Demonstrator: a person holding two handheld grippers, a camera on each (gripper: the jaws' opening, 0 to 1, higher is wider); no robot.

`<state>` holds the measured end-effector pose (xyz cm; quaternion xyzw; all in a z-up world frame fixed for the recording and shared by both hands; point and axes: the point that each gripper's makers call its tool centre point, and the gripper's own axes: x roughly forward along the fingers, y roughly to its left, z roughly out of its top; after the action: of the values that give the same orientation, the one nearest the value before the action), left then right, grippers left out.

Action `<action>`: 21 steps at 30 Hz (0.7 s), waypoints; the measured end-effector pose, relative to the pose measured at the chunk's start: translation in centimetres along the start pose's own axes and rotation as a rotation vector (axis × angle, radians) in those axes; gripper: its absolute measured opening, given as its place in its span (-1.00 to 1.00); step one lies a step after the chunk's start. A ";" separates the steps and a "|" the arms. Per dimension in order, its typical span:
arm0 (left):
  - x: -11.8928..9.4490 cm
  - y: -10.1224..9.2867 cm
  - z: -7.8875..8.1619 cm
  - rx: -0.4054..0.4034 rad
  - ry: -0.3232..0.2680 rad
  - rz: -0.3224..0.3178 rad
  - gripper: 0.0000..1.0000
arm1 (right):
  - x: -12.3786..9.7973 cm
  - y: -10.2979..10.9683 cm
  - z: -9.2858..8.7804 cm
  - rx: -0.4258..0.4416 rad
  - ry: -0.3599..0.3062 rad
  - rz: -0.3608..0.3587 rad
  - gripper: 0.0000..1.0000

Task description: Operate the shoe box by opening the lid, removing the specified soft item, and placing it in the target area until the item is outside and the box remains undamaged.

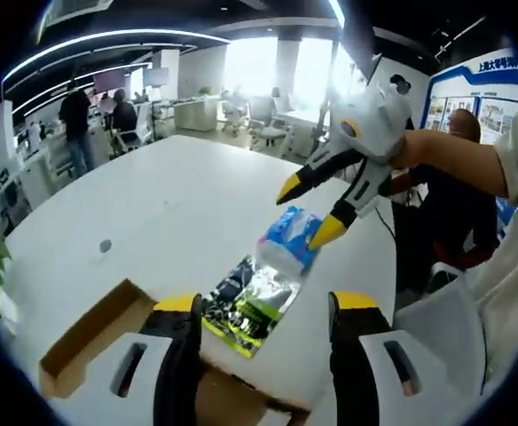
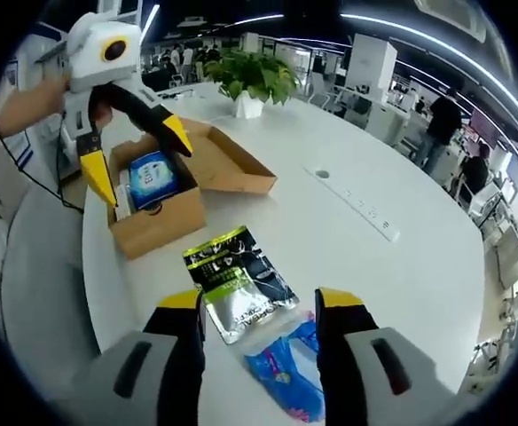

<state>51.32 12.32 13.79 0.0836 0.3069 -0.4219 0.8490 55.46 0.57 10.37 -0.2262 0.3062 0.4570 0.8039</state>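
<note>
The brown cardboard shoe box [image 2: 157, 222] stands open on the white table, its lid [image 2: 232, 164] folded back. A blue packet [image 2: 153, 177] lies inside. My left gripper [image 2: 139, 164] hovers open over the box, holding nothing; its own jaws [image 1: 266, 306] frame the table. Outside the box lie a silver-and-green pouch [image 2: 237, 280] [image 1: 250, 302] and a blue soft pack [image 2: 281, 368] [image 1: 290, 235]. My right gripper [image 1: 308, 211] is open just above that blue pack, and from its own camera the right gripper [image 2: 259, 302] straddles both packets with its jaws apart.
A potted plant [image 2: 255, 75] stands behind the box. A socket strip [image 2: 357, 204] is set in the table [image 2: 401, 293]. The box corner [image 1: 90, 337] sits near the table's edge. People stand and sit at desks in the background [image 1: 77, 124].
</note>
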 end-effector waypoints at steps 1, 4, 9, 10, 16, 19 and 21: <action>-0.6 0.5 -0.2 -0.010 -0.007 0.019 0.21 | 0.1 0.2 0.3 0.001 -0.009 -0.001 -0.01; -1.8 1.6 -0.8 -0.034 -0.019 0.058 0.26 | 0.3 0.9 1.0 0.017 -0.020 0.005 0.04; -4.2 3.0 -1.4 -0.066 -0.037 0.096 0.30 | 0.9 2.0 1.8 0.049 -0.021 -0.003 0.13; -4.7 3.4 -1.7 -0.071 -0.037 0.112 0.29 | 1.1 2.2 2.0 0.045 -0.022 -0.002 0.14; -7.6 5.8 -3.9 -0.096 -0.025 0.205 0.26 | 1.7 3.8 3.2 0.061 -0.041 0.012 0.14; -8.8 6.9 -5.1 -0.131 -0.033 0.249 0.26 | 2.2 4.6 3.6 0.068 -0.042 0.017 0.12; -9.7 7.3 -5.9 -0.160 -0.042 0.265 0.26 | 2.5 4.9 3.8 0.074 -0.047 0.020 0.11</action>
<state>49.87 25.71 13.96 0.0466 0.3080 -0.2820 0.9074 53.26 6.90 10.94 -0.1823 0.3064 0.4587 0.8140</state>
